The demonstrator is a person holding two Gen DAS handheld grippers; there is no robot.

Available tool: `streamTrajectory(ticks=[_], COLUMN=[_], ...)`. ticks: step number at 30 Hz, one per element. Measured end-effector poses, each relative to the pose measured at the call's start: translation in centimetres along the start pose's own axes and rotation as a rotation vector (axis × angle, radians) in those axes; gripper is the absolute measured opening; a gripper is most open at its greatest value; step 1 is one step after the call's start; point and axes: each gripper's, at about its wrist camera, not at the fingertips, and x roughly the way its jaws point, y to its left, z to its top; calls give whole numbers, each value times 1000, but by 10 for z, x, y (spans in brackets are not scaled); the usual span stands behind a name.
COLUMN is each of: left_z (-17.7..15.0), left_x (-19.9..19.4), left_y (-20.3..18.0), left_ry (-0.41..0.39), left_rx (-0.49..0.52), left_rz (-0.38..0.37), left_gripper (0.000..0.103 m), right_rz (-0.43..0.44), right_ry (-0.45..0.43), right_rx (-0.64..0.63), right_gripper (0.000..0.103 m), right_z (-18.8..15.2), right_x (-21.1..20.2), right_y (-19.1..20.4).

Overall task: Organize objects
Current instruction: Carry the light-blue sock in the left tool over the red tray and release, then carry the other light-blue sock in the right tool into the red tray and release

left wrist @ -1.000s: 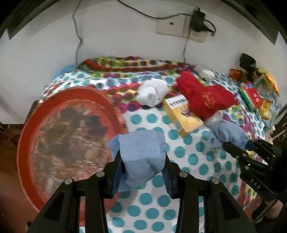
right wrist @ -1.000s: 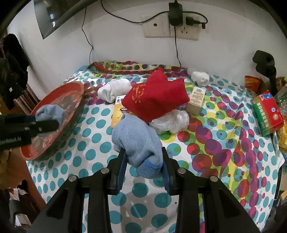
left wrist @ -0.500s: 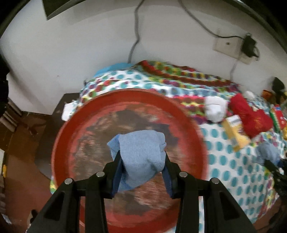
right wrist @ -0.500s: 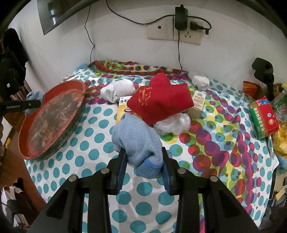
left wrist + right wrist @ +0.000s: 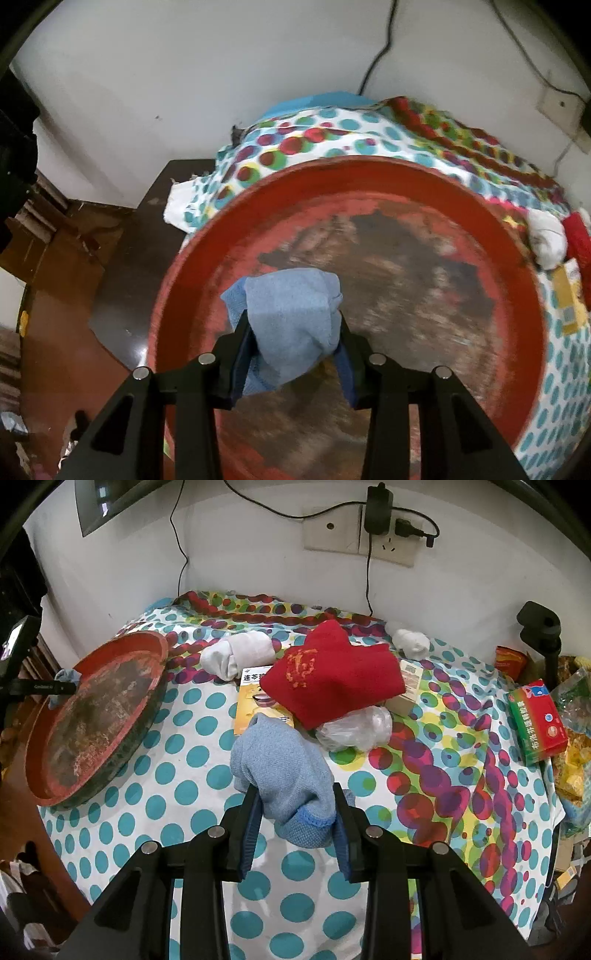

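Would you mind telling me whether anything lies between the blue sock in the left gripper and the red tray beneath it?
Nothing visible does: the blue sock, clamped in the left gripper, hangs over the red tray, whose worn floor looks bare.

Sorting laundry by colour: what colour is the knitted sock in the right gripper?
Light blue knitted sock, darker blue cuff edge; clearest in the right wrist view.

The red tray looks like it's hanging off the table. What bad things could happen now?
1. The red tray sits at the table's edge, partly past the spotted cloth. A push from the left gripper, which holds a blue sock over it, might tip it.
2. That sock hangs near the tray's near rim, so dropped here it could land on the rim or slide out.
3. The right gripper holds another blue sock beside a red cloth piled on boxes; swinging could knock it.
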Motion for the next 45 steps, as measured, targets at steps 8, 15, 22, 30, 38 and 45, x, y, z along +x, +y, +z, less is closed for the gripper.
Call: streamTrajectory(ticks=[8, 15, 22, 30, 38, 45], left_z=[7, 3, 1, 1, -17, -54], left_x=[21, 33, 32, 6, -33, -57], left_y=[28, 33, 37, 46, 54, 57], left_ry=[12, 33, 60, 50, -1, 4], left_rx=[-34, -54, -71, -82, -131, -170], left_rz=[27, 4, -39, -31, -5, 27], left_gripper=[41, 43, 51, 61, 61, 61], right_rz=[-10, -11, -7, 2, 21, 79], right_ry=[12, 18, 17, 3, -22, -26], right_rx=[-21, -28, -31, -34, -67, -114], right_gripper=[33, 33, 33, 33, 33, 33], right_z=[2, 4, 4, 2, 11, 28], right_x=[6, 8, 7, -1, -12, -14], right_y=[12, 17, 21, 26, 43, 75])
